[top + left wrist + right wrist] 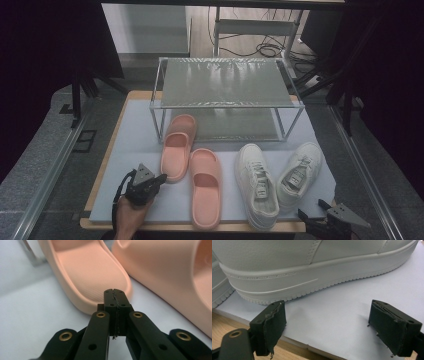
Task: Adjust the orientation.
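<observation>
Bare mat (135,145) left of 2 pink slippers (191,165); sneakers (277,177) crowding right

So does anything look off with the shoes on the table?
The two pink slippers lie staggered, one further forward than the other. The two white sneakers splay apart at the toes. The right gripper has frayed pads.
</observation>
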